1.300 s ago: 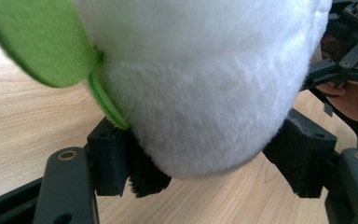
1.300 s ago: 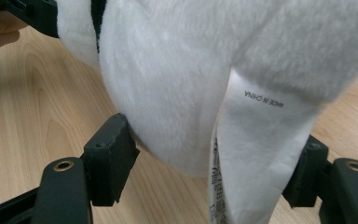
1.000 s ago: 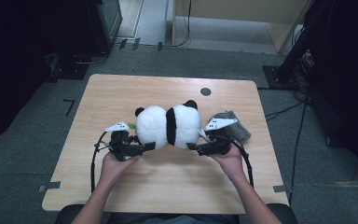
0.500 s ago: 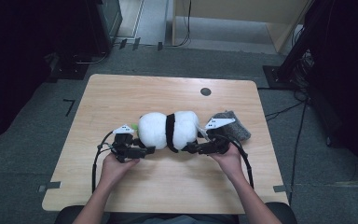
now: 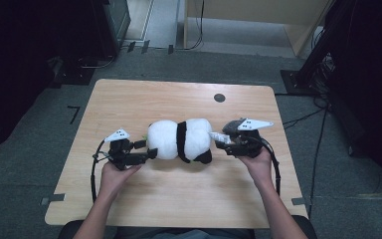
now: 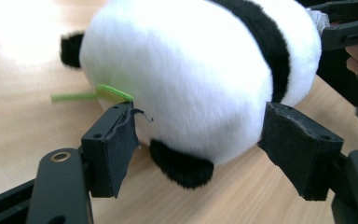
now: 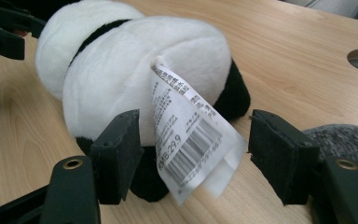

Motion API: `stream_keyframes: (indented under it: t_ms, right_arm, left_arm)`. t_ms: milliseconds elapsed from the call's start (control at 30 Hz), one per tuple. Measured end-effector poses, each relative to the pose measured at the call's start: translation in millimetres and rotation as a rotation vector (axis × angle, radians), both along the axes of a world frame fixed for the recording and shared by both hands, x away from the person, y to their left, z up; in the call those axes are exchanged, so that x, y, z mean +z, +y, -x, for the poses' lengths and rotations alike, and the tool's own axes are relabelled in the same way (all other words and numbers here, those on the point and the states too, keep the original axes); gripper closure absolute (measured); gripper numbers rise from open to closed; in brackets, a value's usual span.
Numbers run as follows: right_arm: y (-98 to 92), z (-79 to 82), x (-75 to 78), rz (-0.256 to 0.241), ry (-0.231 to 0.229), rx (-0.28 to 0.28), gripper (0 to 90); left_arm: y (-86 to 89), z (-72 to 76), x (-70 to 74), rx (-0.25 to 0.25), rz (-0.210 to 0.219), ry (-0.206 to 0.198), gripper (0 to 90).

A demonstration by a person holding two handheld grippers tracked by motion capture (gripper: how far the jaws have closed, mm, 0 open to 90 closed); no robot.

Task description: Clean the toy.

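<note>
A black-and-white panda plush (image 5: 181,140) lies on its side in the middle of the wooden table (image 5: 129,99). My left gripper (image 5: 142,149) is at its left end, open, and its pads (image 6: 114,149) flank the plush (image 6: 191,70) without squeezing it. A green strip (image 6: 112,92) pokes out beside the left pad. My right gripper (image 5: 221,142) is at the plush's right end, also open. The plush's white barcode tag (image 7: 191,140) hangs loose between that gripper's pads (image 7: 279,154).
A grey fuzzy thing (image 7: 349,140) lies on the table just behind the right gripper, also visible from above (image 5: 231,124). A round dark hole (image 5: 219,97) sits near the table's far edge. Dark equipment and cables stand on the floor around the table.
The plush has rolled down toward the person and stretched out sideways. Both grippers have moved apart to its two ends.
</note>
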State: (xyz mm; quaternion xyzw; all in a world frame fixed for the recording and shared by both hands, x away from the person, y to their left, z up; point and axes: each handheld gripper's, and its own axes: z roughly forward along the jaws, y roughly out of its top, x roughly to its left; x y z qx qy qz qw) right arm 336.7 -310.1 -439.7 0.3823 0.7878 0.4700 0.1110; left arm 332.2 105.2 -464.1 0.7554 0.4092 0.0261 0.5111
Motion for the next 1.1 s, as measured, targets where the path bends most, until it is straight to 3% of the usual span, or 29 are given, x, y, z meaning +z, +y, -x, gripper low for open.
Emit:
stream_keyframes:
  t_ms: [167, 333, 400, 500, 700, 967, 1000, 1033, 1100]
  right_arm:
    - [-9.8, -4.2, -3.5, 0.032, -0.008, -0.036, 35.0]
    - [-21.2, -7.3, -5.6, 0.050, -0.013, -0.080, 35.5]
    - [-27.6, -8.5, -6.2, 0.054, -0.023, -0.105, 35.9]
    - [-37.8, -11.6, -9.1, 0.053, -0.025, -0.136, 36.4]
    - [-57.6, -22.6, -21.1, 0.062, -0.014, -0.205, 36.4]
    - [-65.1, -35.3, -37.0, 0.114, -0.007, -0.248, 38.4]
    - [-65.9, -36.7, -39.1, 0.115, 0.002, -0.251, 39.2]
    - [-69.5, -41.6, -47.3, 0.102, 0.041, -0.251, 41.4]
    - [-70.4, -42.9, -50.5, 0.116, 0.055, -0.262, 42.3]
  left_arm:
    - [-3.3, -5.6, 6.0, -0.001, -0.032, -0.029, 25.3]
    - [-6.1, -11.1, 12.5, 0.000, -0.028, -0.066, 24.3]
    - [-6.8, -14.0, 11.9, 0.000, -0.032, -0.057, 24.3]
    - [-9.6, -17.4, 9.6, 0.001, -0.072, -0.057, 23.9]
    - [-8.6, -22.3, 6.2, -0.013, -0.062, -0.043, 23.2]
    - [-12.9, -20.1, 6.3, -0.005, -0.069, -0.070, 23.1]
    - [-12.5, -20.4, 5.7, -0.007, -0.067, -0.067, 22.9]
    - [-12.5, -20.7, 5.0, -0.006, -0.067, -0.066, 22.8]
    - [-12.7, -20.5, 4.9, -0.006, -0.068, -0.067, 22.8]
